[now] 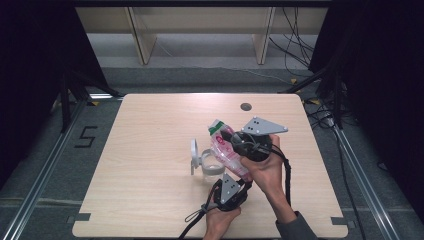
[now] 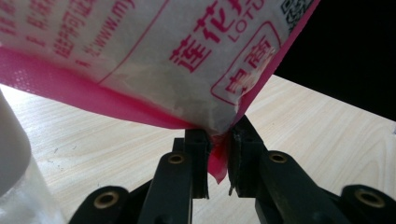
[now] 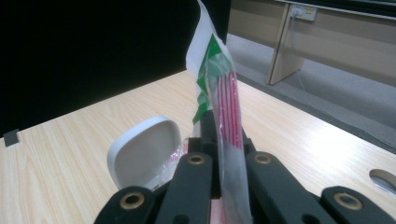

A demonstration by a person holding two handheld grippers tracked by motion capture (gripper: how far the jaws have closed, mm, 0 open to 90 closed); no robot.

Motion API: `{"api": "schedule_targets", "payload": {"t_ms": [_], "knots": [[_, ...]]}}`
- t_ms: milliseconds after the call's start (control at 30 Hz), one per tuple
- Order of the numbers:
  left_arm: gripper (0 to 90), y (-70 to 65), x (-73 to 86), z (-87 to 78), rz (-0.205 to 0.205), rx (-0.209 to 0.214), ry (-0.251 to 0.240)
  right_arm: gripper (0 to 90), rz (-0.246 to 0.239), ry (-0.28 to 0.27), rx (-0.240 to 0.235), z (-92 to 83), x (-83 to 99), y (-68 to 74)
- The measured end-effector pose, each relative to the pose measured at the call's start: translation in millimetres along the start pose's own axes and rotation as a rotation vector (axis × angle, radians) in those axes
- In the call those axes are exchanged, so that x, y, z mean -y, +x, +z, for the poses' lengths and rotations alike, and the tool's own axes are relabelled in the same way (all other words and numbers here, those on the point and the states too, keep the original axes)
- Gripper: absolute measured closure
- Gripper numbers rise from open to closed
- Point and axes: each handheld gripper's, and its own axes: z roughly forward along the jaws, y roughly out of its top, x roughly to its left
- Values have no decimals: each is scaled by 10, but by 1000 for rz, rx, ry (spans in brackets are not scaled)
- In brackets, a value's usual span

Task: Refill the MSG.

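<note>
wooden table (image 1: 150, 130), cables on floor (image 1: 295, 45)

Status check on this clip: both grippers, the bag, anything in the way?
Left gripper shut on pink bag bottom corner. Right gripper shut on its top edge. Bag held above open clear container, white lid up. Table unobstructed.

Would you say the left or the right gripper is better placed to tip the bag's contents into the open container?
Right, probably: the right gripper clamps the bag high above the container; the left gripper pinches its bottom corner.
</note>
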Motion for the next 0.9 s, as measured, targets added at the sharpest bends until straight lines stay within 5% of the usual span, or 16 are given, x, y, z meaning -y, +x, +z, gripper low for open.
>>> {"api": "schedule_targets", "payload": {"t_ms": [900], "knots": [[792,-33,-28,100,-10,9,-9,900,-71,44,7,142,-40,-4]]}}
